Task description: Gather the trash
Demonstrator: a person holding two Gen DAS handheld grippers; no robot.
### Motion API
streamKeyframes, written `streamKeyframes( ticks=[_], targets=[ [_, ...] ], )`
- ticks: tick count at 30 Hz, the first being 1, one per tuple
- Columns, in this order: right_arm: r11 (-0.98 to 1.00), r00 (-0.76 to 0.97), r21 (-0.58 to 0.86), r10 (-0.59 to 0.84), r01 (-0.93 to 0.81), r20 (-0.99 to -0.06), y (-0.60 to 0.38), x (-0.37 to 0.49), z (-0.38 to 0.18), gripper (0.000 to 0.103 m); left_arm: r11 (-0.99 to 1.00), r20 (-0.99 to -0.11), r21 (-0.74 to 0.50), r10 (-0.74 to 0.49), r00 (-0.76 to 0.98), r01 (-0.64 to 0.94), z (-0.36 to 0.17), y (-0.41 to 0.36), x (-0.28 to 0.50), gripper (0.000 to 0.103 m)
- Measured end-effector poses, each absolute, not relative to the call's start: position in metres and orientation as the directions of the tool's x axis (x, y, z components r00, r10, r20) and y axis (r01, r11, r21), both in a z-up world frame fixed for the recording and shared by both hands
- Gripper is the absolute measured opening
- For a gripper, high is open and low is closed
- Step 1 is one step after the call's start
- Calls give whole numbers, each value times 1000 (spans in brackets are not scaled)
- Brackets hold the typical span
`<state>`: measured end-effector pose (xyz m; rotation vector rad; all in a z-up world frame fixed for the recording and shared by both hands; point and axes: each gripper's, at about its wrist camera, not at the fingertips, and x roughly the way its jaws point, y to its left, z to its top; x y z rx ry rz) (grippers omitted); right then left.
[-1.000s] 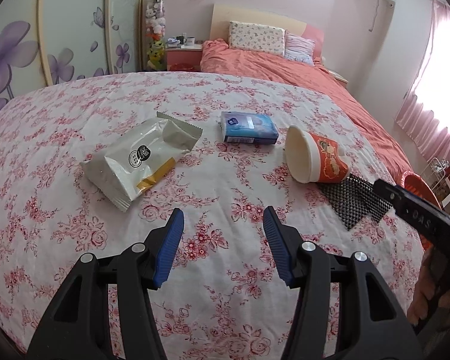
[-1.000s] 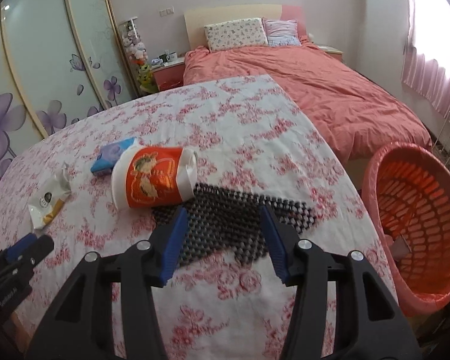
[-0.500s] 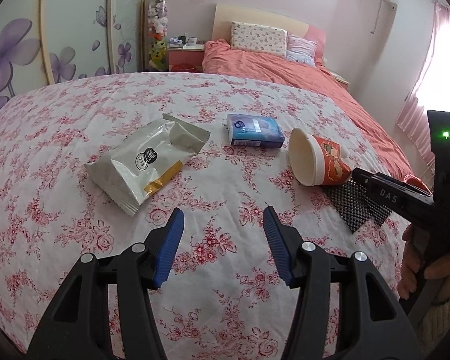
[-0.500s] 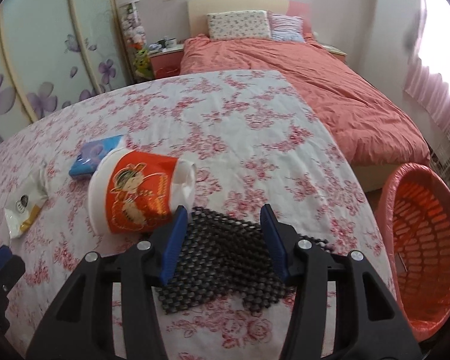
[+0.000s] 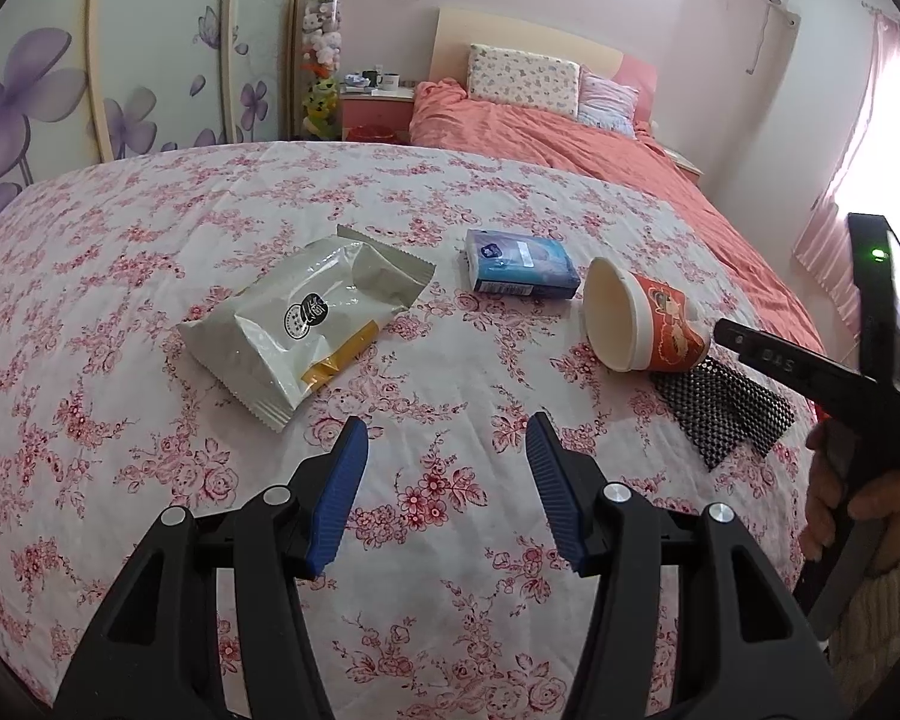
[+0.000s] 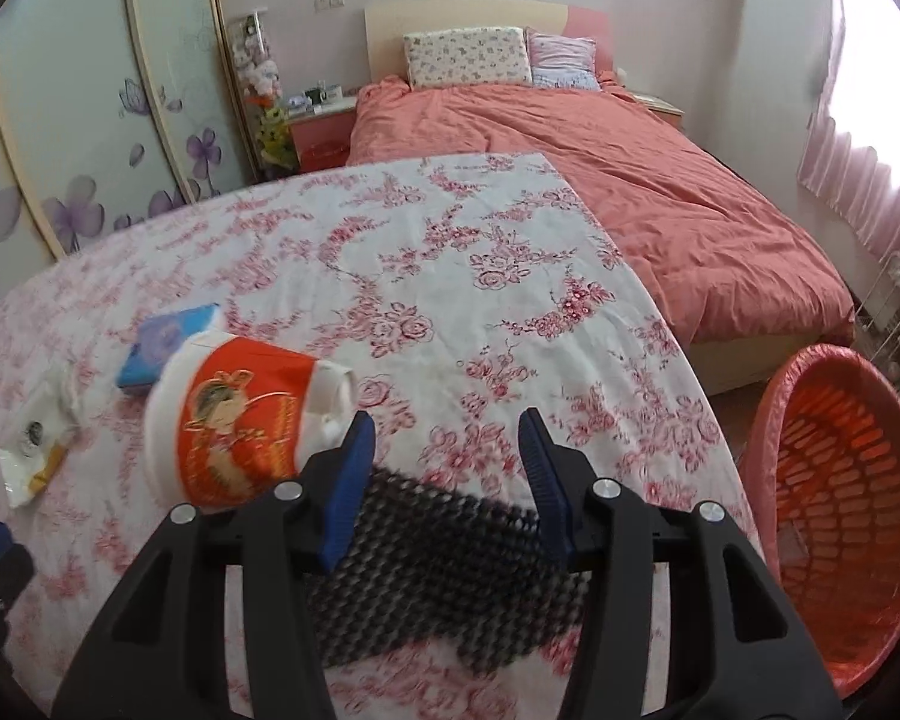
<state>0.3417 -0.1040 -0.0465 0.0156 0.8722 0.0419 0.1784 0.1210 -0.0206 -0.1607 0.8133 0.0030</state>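
Note:
An orange and white paper cup (image 5: 639, 324) lies on its side on the floral cloth, also in the right wrist view (image 6: 240, 420). Its base rests by a black mesh mat (image 6: 438, 564). My right gripper (image 6: 447, 474) is open and empty, low over the mat, with its left finger (image 6: 348, 480) close to the cup's base. A silver snack bag (image 5: 306, 324) and a blue tissue pack (image 5: 519, 264) lie farther left. My left gripper (image 5: 447, 492) is open and empty above bare cloth, short of the bag.
An orange plastic basket (image 6: 840, 516) stands on the floor beyond the table's right edge. A bed with a coral cover (image 6: 600, 168) lies behind. Wardrobe doors with purple flowers (image 5: 60, 90) line the left wall.
My right gripper has moved forward and down over the mesh mat, closing in on the cup's base. My left gripper has stayed nearly still.

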Motion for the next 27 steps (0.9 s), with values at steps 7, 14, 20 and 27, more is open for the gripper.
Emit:
streamKeyframes(
  ticks=[7,14,20,27],
  targets=[
    [989,626,76,141,-129,-767,-96,339,-51,49,988,-721,-140,-53,691,-71,-20,122,180,55],
    [935,574,172,329,-310,-750,-64,318,-48,49,987,-717,-146,-56,695,-71,-19,123,178,55],
    [903,586,200,403,-381,-702,-46,301,-28,51,985,-711,-152,-52,702,-81,-17,130,172,55],
    [905,590,149,376,-398,-715,-10,309,-27,78,980,-714,-167,-41,699,-112,-18,143,171,55]
  ],
)
